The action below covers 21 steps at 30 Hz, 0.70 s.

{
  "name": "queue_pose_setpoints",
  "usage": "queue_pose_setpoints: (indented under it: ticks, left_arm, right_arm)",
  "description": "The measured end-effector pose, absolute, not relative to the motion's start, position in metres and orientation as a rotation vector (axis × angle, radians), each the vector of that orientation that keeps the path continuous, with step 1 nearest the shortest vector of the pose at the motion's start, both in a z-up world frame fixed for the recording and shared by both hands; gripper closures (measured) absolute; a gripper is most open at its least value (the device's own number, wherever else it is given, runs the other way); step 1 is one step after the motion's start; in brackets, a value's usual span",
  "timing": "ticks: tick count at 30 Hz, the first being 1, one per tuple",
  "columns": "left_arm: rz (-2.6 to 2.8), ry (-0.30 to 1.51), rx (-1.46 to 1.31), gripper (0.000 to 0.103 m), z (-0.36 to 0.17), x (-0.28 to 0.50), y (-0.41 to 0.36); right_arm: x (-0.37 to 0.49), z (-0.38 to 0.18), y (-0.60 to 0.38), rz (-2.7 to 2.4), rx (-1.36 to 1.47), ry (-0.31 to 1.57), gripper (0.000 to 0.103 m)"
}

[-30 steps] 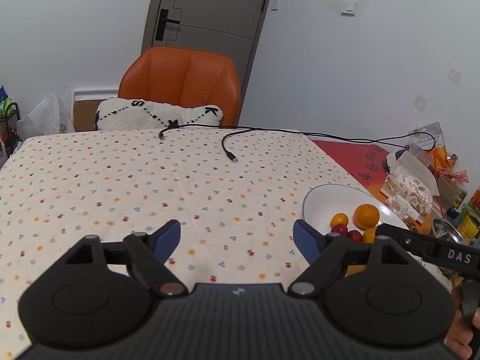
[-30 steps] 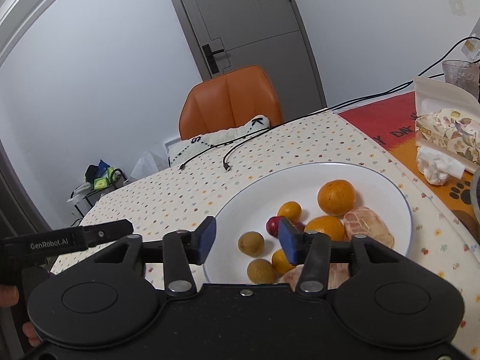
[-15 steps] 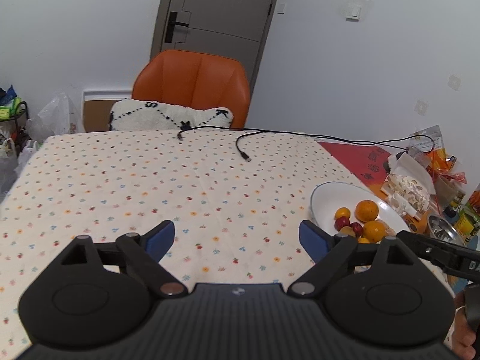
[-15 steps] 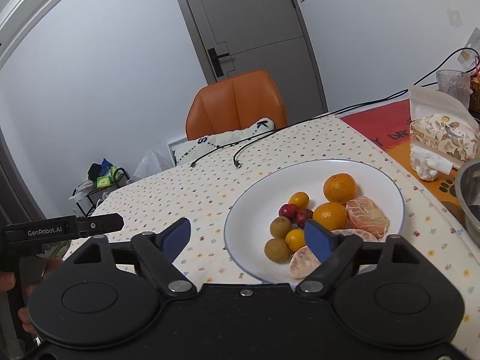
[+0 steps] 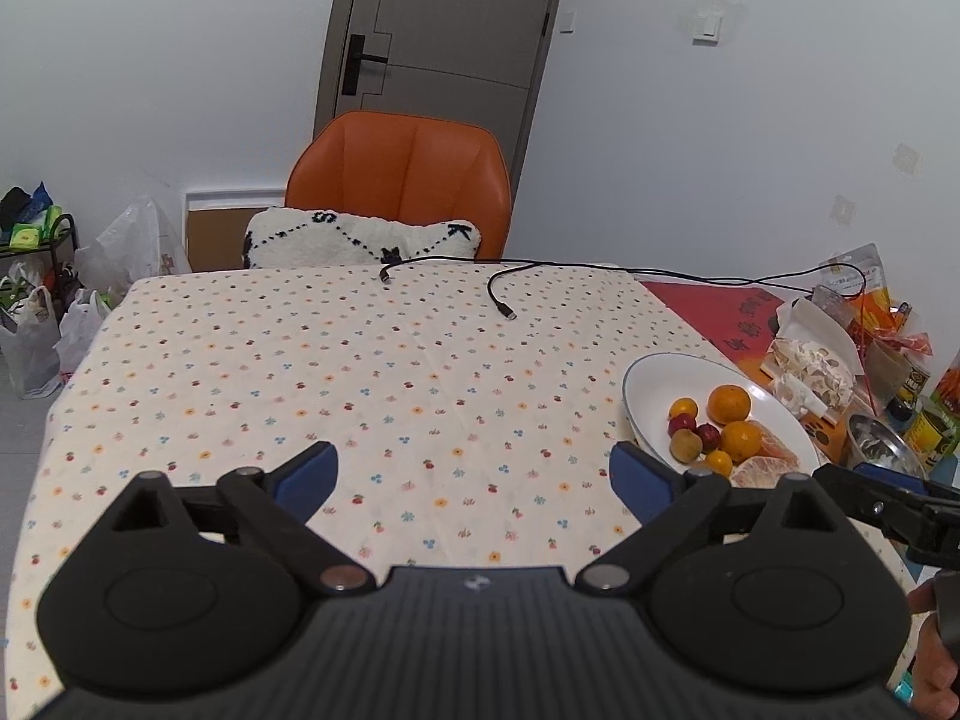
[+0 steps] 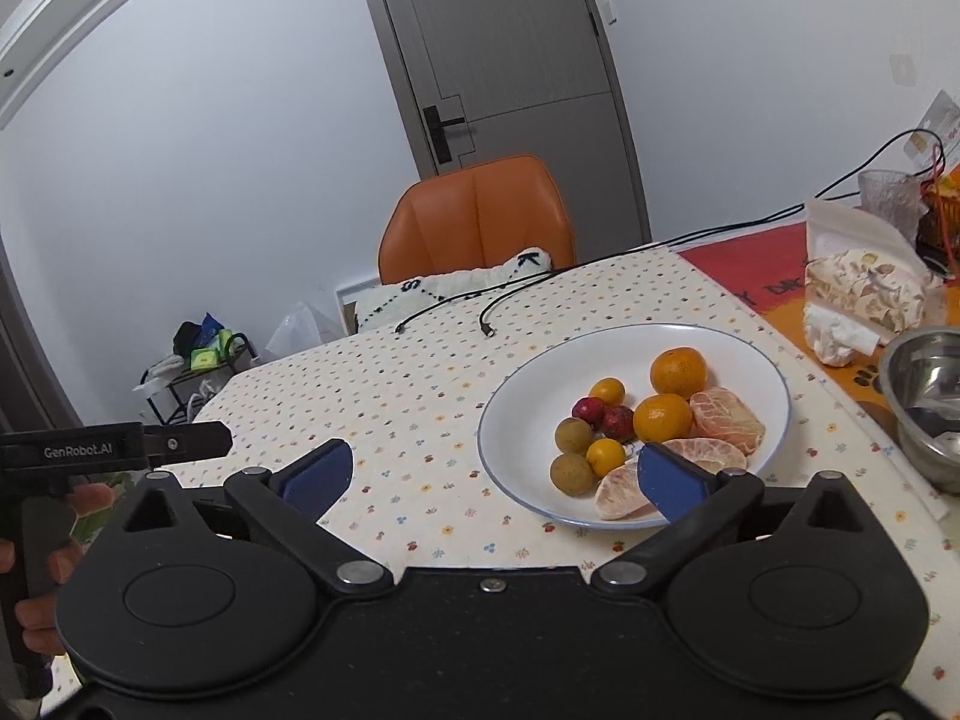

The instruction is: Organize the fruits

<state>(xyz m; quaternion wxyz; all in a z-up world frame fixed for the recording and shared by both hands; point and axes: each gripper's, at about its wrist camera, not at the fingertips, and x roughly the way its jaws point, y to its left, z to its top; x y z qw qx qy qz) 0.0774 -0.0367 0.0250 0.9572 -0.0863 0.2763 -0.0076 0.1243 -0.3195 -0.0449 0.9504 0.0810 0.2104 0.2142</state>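
Note:
A white plate holds the fruit on the dotted tablecloth. On it lie two oranges, small kumquats, red berries, brown longans and peeled citrus pieces. My right gripper is open, held above the table just in front of the plate's near left rim, holding nothing. My left gripper is open over bare cloth, left of the plate, also with nothing in it.
An orange chair with a white cushion stands at the table's far edge. Black cables lie across the far cloth. A steel bowl, tissue pack and snack packets crowd the right side. Bags sit on the floor at left.
Both grippers have drawn back and risen from the table. The right gripper's fingers have spread from narrow to wide, with nothing between them. The plate now lies farther ahead.

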Motion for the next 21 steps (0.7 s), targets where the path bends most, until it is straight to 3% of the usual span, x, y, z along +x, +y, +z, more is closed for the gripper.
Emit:
queue_pose_setpoints:
  ticks: [21]
  left_arm:
    - [-0.035,0.530,-0.181,0.005,0.029,0.032,-0.040]
  right_arm:
    - [0.078,-0.038,-0.326,0.452,0.146,0.394,0.000]
